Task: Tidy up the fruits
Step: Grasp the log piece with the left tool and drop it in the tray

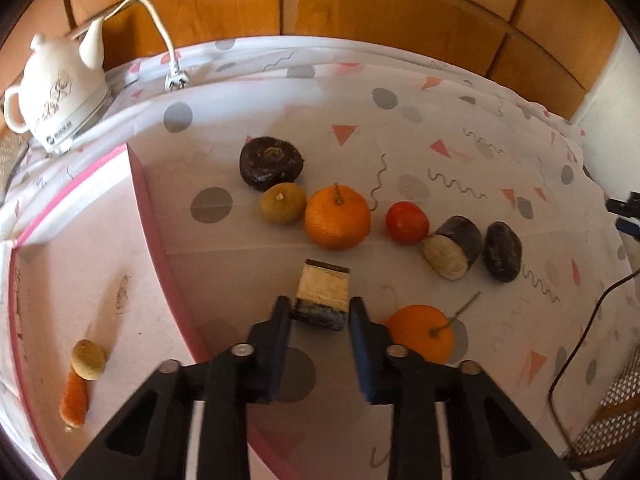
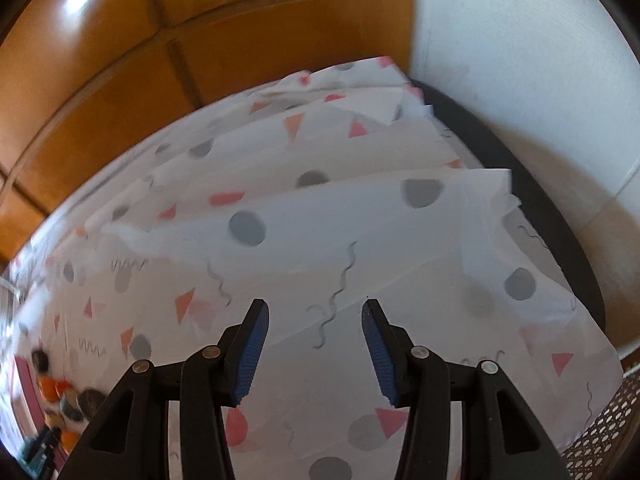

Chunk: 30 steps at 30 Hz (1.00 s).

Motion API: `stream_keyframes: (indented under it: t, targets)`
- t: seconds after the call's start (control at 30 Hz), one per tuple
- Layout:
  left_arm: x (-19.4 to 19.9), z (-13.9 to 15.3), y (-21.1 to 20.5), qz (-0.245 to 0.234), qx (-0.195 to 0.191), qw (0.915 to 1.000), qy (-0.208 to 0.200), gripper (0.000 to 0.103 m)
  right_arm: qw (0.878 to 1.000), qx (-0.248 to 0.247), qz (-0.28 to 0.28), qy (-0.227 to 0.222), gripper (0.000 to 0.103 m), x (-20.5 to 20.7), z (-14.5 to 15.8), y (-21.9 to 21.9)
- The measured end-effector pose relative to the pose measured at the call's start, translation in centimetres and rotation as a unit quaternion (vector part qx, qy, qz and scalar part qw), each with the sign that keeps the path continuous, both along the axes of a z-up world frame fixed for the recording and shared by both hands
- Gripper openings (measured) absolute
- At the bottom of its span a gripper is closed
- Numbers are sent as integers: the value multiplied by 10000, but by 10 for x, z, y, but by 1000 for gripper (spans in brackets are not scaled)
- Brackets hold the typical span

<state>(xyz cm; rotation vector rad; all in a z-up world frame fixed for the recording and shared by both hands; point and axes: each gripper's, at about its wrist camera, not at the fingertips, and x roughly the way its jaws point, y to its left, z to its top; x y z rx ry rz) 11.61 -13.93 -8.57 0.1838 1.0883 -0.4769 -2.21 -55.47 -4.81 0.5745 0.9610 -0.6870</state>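
Fingers of the left gripper [image 1: 320, 308] stand apart on either side of a cut vegetable chunk [image 1: 321, 298] with a pale face and dark skin; whether the pads touch it cannot be told. Left wrist view: the chunk lies on the patterned tablecloth [image 1: 460, 128] just right of the pink-rimmed tray [image 1: 138, 184]. Inside the tray lie a carrot [image 1: 74, 402] and a small potato [image 1: 89, 359], touching. Beyond the chunk sit a dark round vegetable [image 1: 270, 163], a yellowish fruit [image 1: 283, 203], a large orange [image 1: 337, 218], a tomato [image 1: 407, 223], a halved dark piece [image 1: 452, 247] and another dark piece [image 1: 502, 251]. A second orange [image 1: 421, 333] lies just beside the right finger. A white kettle [image 1: 60, 94] stands at the far left corner.

Right wrist view: the right gripper [image 2: 315, 312] hangs wide open with nothing between its blue pads [image 2: 252, 354], above bare cloth, well apart from the blurred fruit pile [image 2: 60, 394] at lower left
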Motion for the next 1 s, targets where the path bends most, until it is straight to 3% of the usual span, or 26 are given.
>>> stream_keyframes:
  t: [0.17,0.47,0.6,0.73,0.87,1.0]
  targets:
    - [-6,2,6,15,-219,9998,-36,26,9961,139,-820,-286,49,-26,4,-25]
    - [-21,41,55,604,-920,9933,-365,27,9977,215,-637,-131,49,-18,-3,-23]
    - [-8,48,101,1348,-997,9846,-492,27,9981,239,-565,-105,49,-17,-5,-21]
    - [15,41,154,2263,-892,9690,-441,27,9987,206,-458,-40,49,-14,-6,-17]
    - [22,31,188,2763,-698,9577,-393,27,9991,189,-378,52,49,-11,-8,-15]
    - [18,24,201,2935,-568,9535,-391,27,9993,158,-303,129,49,-8,-10,-12]
